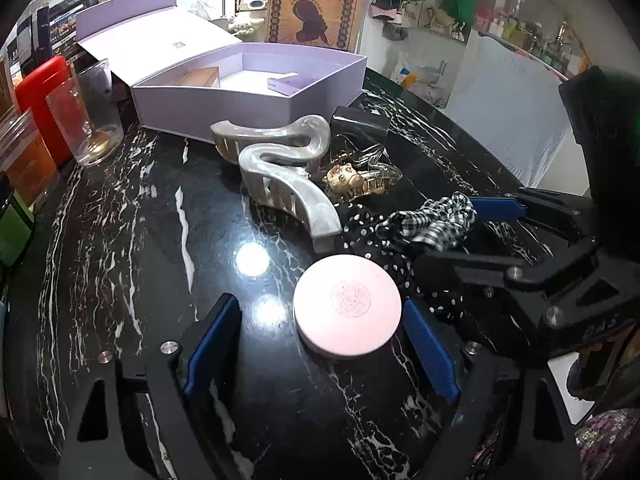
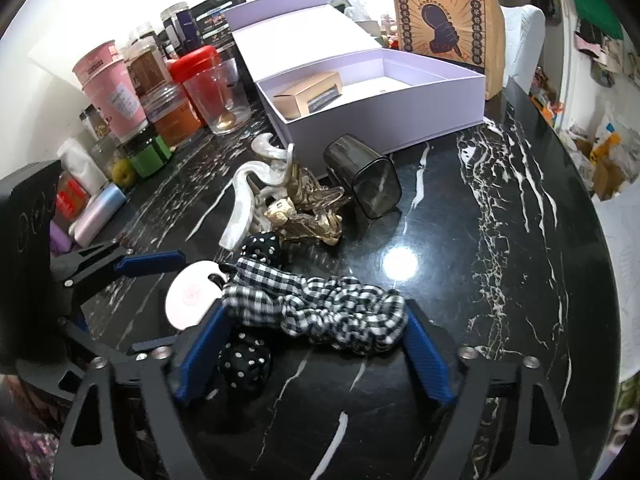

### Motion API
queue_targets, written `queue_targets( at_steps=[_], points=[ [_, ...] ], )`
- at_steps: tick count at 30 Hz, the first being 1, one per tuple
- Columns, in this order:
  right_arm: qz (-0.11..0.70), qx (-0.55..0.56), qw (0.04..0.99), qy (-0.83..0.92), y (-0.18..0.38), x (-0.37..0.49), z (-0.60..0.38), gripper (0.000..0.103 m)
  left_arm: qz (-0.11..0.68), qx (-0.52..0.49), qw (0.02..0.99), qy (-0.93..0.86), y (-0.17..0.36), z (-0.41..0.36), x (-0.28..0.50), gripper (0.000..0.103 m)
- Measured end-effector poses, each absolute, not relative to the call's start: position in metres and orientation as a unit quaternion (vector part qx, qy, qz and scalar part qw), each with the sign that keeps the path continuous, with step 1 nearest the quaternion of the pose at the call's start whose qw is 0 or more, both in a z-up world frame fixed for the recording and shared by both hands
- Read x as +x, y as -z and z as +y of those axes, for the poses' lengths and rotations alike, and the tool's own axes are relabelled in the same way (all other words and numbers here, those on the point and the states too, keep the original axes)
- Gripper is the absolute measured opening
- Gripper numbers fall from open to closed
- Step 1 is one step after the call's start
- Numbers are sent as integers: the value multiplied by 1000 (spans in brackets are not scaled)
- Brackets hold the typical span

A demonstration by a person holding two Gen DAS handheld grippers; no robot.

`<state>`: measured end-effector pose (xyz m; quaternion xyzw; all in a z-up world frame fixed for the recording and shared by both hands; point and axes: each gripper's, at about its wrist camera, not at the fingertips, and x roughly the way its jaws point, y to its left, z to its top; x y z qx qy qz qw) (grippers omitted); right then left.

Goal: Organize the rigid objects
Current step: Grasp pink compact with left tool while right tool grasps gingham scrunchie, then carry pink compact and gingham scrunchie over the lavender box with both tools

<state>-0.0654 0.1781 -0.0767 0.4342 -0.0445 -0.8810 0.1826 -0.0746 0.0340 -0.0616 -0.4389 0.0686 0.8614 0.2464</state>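
A round pink compact (image 1: pixel 347 306) lies on the black marble table between the fingers of my open left gripper (image 1: pixel 320 340), close to the right finger; it also shows in the right wrist view (image 2: pixel 188 300). My right gripper (image 2: pixel 312 344) is open around a black-and-white gingham scrunchie (image 2: pixel 320 312), also seen in the left wrist view (image 1: pixel 436 216). A polka-dot scrunchie (image 1: pixel 376 240) lies beside it. Beyond are a grey marbled claw clip (image 1: pixel 280 168), a small gold clip (image 1: pixel 352 180), a dark smoky square cup on its side (image 2: pixel 368 180) and an open lilac box (image 1: pixel 248 88).
Jars, a red-lidded container (image 2: pixel 192 64), pink cups (image 2: pixel 108 84) and a clear glass (image 1: pixel 92 120) crowd the table's left side. A brown paper bag (image 2: pixel 444 12) stands behind the box. A small cardboard box (image 2: pixel 308 92) lies in the lilac box. The table's curved edge runs along the right.
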Motion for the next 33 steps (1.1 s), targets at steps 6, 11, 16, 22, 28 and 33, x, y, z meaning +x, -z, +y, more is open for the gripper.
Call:
queue_targets(
  at_steps=[6,11,16,22,28,33],
  points=[
    [-36,433,171,884,79,-69,172,98,84,-430,240,-866,60,40,-73,50],
    [-33,427,165,889,80,-73,166,98,80,-432,237,-866,59,33,-73,50],
    [-20,418,152,895,81,-76,159,99,76,-433,223,-870,60,22,-74,50],
    [-28,417,135,898,80,-78,158,87,62,-435,219,-871,59,17,-76,50],
    [-34,414,133,900,80,-77,157,82,56,-436,217,-872,59,16,-74,50],
    [-62,411,135,900,79,-74,164,82,39,-444,216,-869,59,9,-78,50]
  ],
)
